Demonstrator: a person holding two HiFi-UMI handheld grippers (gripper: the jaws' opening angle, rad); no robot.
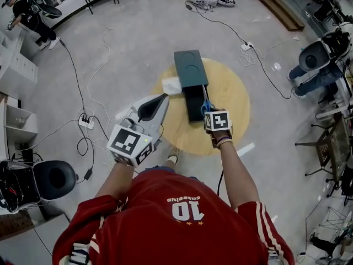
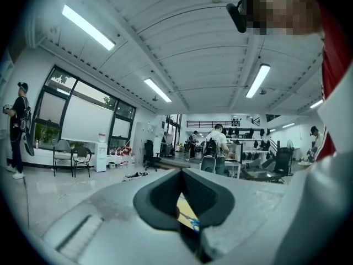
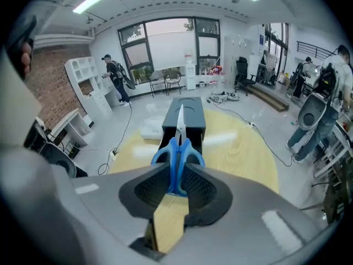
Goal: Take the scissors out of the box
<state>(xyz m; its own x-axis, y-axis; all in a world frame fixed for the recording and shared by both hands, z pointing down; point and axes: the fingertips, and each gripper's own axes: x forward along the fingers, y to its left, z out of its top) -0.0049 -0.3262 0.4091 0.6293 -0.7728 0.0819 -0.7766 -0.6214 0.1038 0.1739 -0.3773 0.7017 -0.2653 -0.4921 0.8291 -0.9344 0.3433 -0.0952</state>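
Scissors (image 1: 206, 105) with blue handles hang over the open dark box (image 1: 191, 68) on a round table (image 1: 231, 93) in the head view; the left gripper (image 2: 181, 173) shows its tips together and empty, while the right gripper (image 3: 176, 184) clamps the handles.

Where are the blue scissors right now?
In the right gripper view, the scissors sit pinched in the right tool, held above the dark box on the round table.

free: table (image 1: 234, 101) surface right of box (image 1: 192, 101) | blocked: lid (image 1: 190, 68) behind box, white packet (image 1: 171, 85) left
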